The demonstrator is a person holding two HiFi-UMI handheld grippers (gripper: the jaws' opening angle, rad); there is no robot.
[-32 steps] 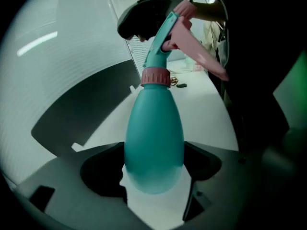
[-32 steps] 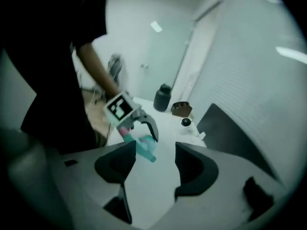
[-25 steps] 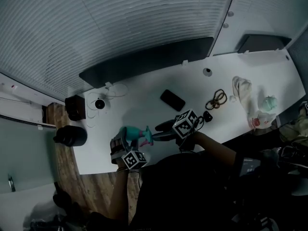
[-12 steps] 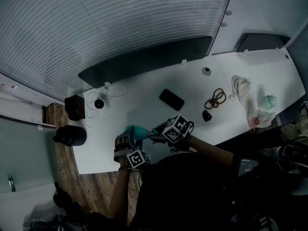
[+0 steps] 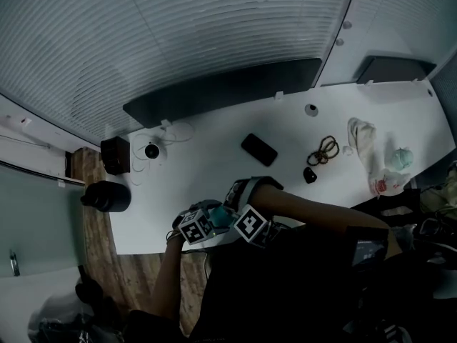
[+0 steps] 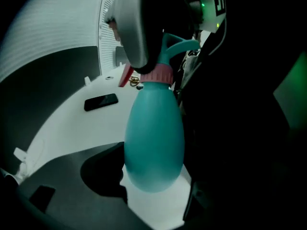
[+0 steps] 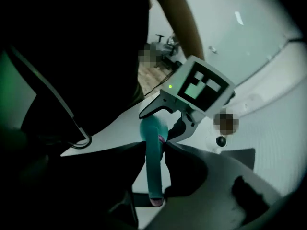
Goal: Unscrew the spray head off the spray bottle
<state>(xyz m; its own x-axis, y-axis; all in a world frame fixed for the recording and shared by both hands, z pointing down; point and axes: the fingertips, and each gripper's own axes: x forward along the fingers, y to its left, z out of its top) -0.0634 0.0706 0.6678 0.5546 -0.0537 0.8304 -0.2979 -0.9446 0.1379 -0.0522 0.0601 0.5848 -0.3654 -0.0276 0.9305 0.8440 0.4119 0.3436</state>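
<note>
The teal spray bottle (image 5: 221, 214) hangs over the white table's (image 5: 214, 170) near edge, between my two grippers. In the left gripper view its rounded body (image 6: 154, 138) fills the space between the jaws, with a pink collar (image 6: 158, 74) and teal spray head (image 6: 178, 44) beyond. My left gripper (image 6: 156, 172) (image 5: 206, 219) is shut on the body. My right gripper (image 7: 154, 152) (image 5: 231, 220) has just been closing its jaws, and they now pinch the narrow teal spray head (image 7: 153, 171) from both sides. Past it stands the left gripper's marker cube (image 7: 201, 87).
On the table lie a black phone (image 5: 258, 148), a coiled cable (image 5: 323, 148), a small black object (image 5: 309, 175), a cloth (image 5: 360, 136) and a plastic bag (image 5: 389, 177). A white round device (image 5: 151, 151) and black box (image 5: 114, 154) sit at the left end.
Both grippers and the bottle have come in toward the table's near edge and the person's body. The right gripper has rolled over and its jaws have closed on the spray head.
</note>
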